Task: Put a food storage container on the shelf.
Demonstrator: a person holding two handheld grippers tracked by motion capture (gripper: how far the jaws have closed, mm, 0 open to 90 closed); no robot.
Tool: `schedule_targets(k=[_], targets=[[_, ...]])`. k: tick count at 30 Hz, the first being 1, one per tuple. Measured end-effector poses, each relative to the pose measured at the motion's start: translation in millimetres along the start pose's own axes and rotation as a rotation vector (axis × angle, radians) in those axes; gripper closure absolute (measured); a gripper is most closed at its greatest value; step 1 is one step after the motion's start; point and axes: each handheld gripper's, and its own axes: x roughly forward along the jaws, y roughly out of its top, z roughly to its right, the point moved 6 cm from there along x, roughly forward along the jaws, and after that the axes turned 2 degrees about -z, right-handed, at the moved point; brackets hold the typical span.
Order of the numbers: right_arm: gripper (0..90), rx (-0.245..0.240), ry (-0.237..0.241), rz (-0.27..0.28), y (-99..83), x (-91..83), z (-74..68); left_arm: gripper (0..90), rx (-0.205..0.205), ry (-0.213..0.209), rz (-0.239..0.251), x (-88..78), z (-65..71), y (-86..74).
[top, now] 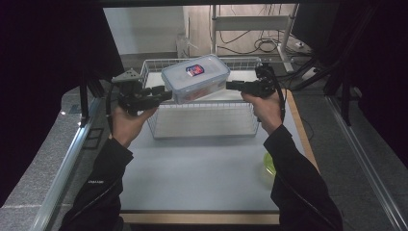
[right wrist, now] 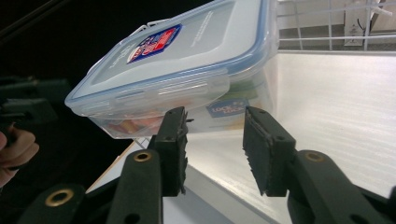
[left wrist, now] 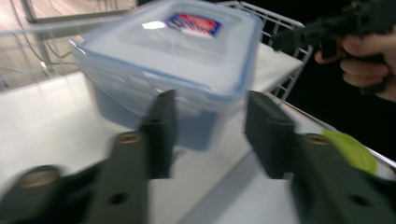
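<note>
While the lidded plastic container (top: 195, 77) hangs tilted over the far part of the wire basket (top: 202, 136), both tools flank it: left gripper (top: 166, 95) at its left end, right gripper (top: 230, 85) at its right. Each pair of jaws stands partly spread with an end of the box at the tips, but whether the pads actually bite I can't tell; the left gripper view is blurred. By my reading the box is mid-transfer, neither settled on the basket floor nor out on the worktop (top: 192, 178). Setting it down and letting go remain to be done.
</note>
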Motion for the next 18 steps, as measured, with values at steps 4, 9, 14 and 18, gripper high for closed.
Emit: schedule_targets(k=[4, 9, 14, 18], targets=[[67.6, -0.027, -0.009, -0.007, -1.8, 1.3, -3.2, 76.2, 0.016, -0.023, -0.040, 12.3, 5.3, -7.6], [74.5, -0.065, -0.026, -0.035, -7.2, 7.6, -5.9, 81.4, 0.031, 0.005, -0.050, 26.9, 4.6, -6.5], [75.9, -0.071, -0.027, -0.043, -10.2, 11.5, -5.6, 81.5, 0.028, 0.024, -0.072, 38.2, -2.1, -3.1], [77.3, -0.071, -0.027, -0.040, -10.8, 13.8, -5.7, 81.6, 0.017, 0.021, -0.087, 47.4, -9.6, -0.6]])
